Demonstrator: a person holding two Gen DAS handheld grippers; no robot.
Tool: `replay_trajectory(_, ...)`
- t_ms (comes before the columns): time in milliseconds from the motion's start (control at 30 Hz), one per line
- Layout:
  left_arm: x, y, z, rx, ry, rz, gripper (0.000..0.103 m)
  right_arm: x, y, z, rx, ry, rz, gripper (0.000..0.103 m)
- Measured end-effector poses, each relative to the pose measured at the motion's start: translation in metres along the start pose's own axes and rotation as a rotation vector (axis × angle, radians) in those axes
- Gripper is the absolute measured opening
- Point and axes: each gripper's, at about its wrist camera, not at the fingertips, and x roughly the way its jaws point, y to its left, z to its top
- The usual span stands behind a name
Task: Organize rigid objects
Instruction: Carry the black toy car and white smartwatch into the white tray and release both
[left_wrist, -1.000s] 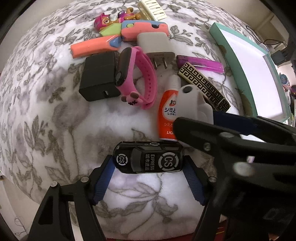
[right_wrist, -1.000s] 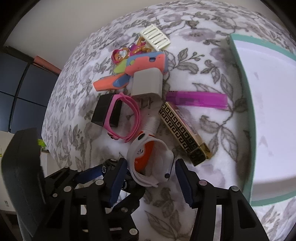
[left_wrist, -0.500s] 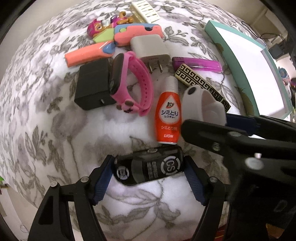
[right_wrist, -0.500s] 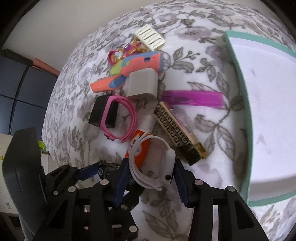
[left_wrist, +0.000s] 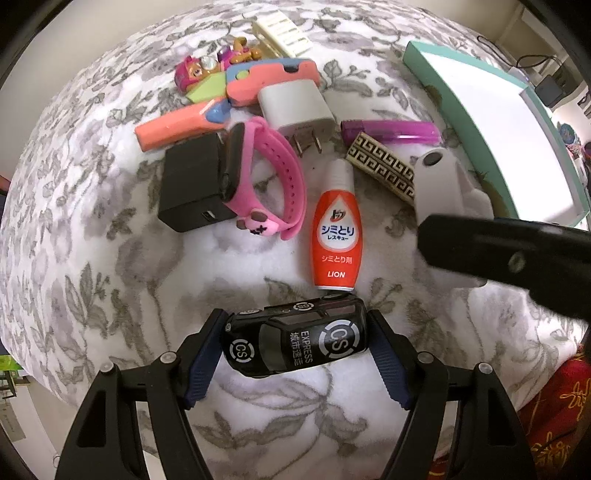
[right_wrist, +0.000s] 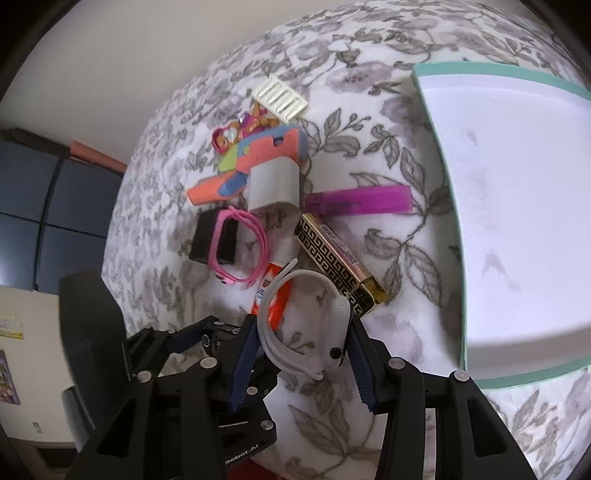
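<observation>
Black toy car (left_wrist: 295, 339) clamped between left gripper (left_wrist: 295, 354) fingers, white watch (right_wrist: 306, 328) pinched in just-narrowed right gripper (right_wrist: 303, 354) fingers above floral blanket (left_wrist: 92, 240), orange bottle (left_wrist: 334, 232) beyond, teal tray (right_wrist: 458, 236) farther off.

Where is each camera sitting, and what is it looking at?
Left wrist: on the left gripper, looking down at the blanket; its fingers hold a black toy car.
Right wrist: on the right gripper, looking slantwise toward the box; its fingers hold a white watch.
Both show the pink watch, orange bottle and purple lighter.
</observation>
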Motion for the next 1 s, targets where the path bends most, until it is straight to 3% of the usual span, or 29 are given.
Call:
replay_trajectory(167,-0.024,0.005,0.007,-0.037,-0.037,-0.044,0.076,-0.027,-0.009,0.004,0.048,-0.067,0.059,0.05)
replay_trajectory(267,-0.045,0.001,0.023,-0.047,-0.073,-0.057,0.076,-0.05,-0.016,0.008,0.064,-0.147,0.041,0.05)
replay_trajectory(400,-0.07,-0.02,0.053,-0.029,-0.123,-0.053,0.076,-0.082,-0.04,0.017,0.111,-0.265,-0.099,0.05)
replay_trajectory(567,-0.075,-0.06,0.089,-0.017,-0.141,-0.119,0.076,-0.11,-0.08,0.023,0.19,-0.362,-0.333,0.05)
replay_trajectory(833,-0.066,-0.121,0.124,-0.002,-0.163,-0.162,0.076,-0.145,-0.142,0.026,0.361,-0.452,-0.452,0.05)
replay_trajectory(1000,-0.06,-0.149,0.138,-0.01,-0.186,-0.204,0.076,-0.146,-0.16,0.029,0.399,-0.482,-0.516,0.05)
